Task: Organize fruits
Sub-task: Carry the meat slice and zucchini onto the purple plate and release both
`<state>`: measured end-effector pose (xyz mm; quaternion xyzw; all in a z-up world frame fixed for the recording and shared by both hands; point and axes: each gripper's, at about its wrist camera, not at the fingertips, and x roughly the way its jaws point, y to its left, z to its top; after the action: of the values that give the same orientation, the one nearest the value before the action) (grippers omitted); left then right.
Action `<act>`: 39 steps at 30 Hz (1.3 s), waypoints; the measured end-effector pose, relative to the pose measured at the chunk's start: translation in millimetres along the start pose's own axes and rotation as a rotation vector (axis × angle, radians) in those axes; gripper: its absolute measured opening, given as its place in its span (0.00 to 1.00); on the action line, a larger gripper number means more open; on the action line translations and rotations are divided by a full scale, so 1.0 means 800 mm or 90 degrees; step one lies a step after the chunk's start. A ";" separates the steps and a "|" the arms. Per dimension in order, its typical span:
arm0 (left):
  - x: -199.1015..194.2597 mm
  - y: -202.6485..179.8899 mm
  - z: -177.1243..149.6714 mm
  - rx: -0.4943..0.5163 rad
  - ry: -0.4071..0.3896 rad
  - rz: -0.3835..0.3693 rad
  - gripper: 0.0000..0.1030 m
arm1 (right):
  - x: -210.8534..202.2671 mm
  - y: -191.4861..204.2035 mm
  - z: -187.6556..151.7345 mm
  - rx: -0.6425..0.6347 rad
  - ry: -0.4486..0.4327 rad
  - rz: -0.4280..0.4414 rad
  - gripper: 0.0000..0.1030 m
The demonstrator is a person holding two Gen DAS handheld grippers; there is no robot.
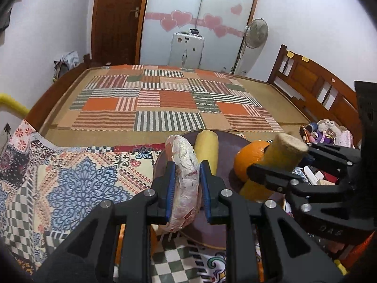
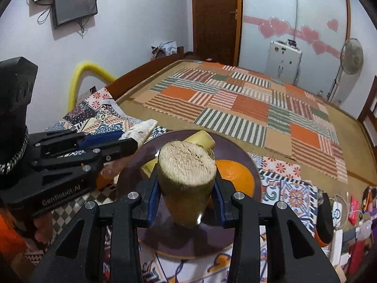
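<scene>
A dark purple plate lies on a patterned cloth; it also shows in the right wrist view. On it are an orange and a yellow cut cane piece. My left gripper is shut on a pink-white wrapped curved piece held over the plate's left side; its tip shows in the right wrist view. My right gripper is shut on a thick yellow cane piece with a fibrous cut end, held above the plate.
The patterned cloth covers the near surface. Beyond it is a bed with a striped patchwork mat and a wooden headboard. Cluttered small items sit at the right. A fan stands at the back.
</scene>
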<state>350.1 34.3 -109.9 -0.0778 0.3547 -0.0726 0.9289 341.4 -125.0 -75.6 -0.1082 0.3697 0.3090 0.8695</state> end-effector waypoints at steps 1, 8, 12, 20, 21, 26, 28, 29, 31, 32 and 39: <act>0.003 -0.001 0.000 0.001 0.002 -0.003 0.20 | 0.002 0.001 0.001 -0.001 -0.002 -0.001 0.34; 0.019 -0.002 -0.003 -0.006 0.020 0.000 0.20 | 0.009 0.004 0.007 -0.002 -0.004 -0.002 0.34; 0.016 -0.002 -0.003 -0.011 0.012 -0.006 0.20 | 0.012 0.010 0.009 -0.012 -0.007 -0.009 0.34; -0.009 0.003 -0.002 -0.001 -0.002 0.011 0.20 | 0.008 0.009 0.009 -0.005 -0.009 0.001 0.42; -0.013 0.004 -0.003 0.002 -0.005 0.016 0.20 | 0.006 0.011 0.009 -0.008 -0.012 -0.003 0.42; -0.036 0.015 -0.010 0.007 -0.018 0.032 0.26 | -0.006 0.013 0.005 -0.011 -0.026 -0.006 0.42; -0.048 0.021 -0.014 0.007 -0.024 0.038 0.31 | -0.014 0.013 0.001 -0.009 -0.034 -0.009 0.42; -0.053 0.023 -0.016 0.008 -0.028 0.042 0.36 | -0.018 0.014 -0.001 -0.009 -0.040 -0.012 0.42; -0.063 0.026 -0.020 0.015 -0.035 0.052 0.45 | -0.027 0.016 -0.006 -0.011 -0.047 -0.013 0.42; -0.066 0.027 -0.022 0.017 -0.038 0.057 0.52 | -0.031 0.018 -0.009 -0.013 -0.050 -0.014 0.44; -0.074 0.035 -0.049 0.033 -0.015 0.076 0.70 | -0.056 0.028 -0.032 -0.018 -0.080 -0.031 0.62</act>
<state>282.7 69.2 -105.6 -0.0332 0.3455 -0.0254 0.9375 288.6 -138.5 -61.2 -0.1099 0.3071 0.2992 0.8967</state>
